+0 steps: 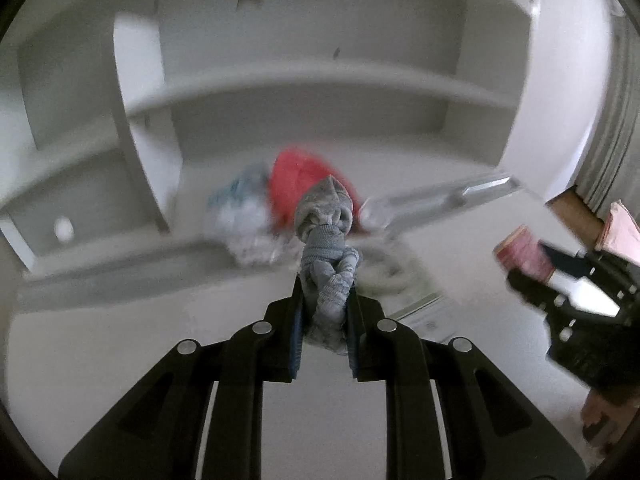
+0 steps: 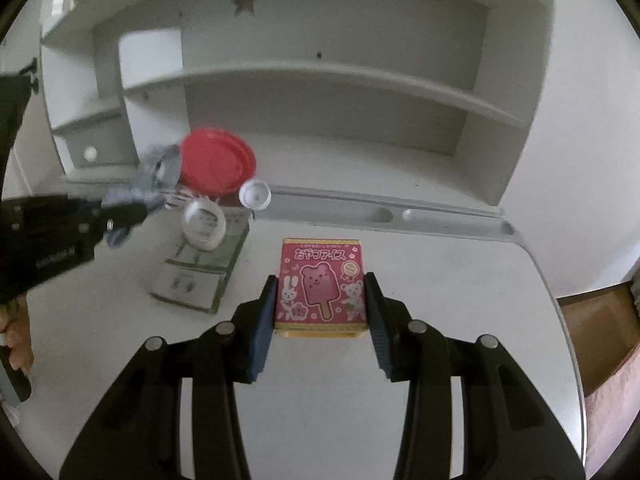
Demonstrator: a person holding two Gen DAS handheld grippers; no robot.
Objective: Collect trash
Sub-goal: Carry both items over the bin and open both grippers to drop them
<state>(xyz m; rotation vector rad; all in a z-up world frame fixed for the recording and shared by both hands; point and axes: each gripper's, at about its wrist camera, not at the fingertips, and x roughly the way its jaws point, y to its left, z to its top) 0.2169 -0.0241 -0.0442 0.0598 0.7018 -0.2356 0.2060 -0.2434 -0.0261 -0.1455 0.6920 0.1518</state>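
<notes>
The left hand-held gripper [image 1: 326,280] clenches a grey knotted rag [image 1: 328,236]; the right hand-held gripper [image 2: 321,300] grasps a pink box [image 2: 320,284] near the worktop's [image 2: 460,280] middle.

A white worktop [image 2: 460,280] carries a white hutch [image 2: 320,80] of open shelves at its back. A star cut-out [image 2: 245,0] marks the hutch's top panel, and a small drawer with a round knob [image 2: 91,154] sits at its left. A brown floor [image 2: 600,320] shows beyond the worktop's right edge.
</notes>
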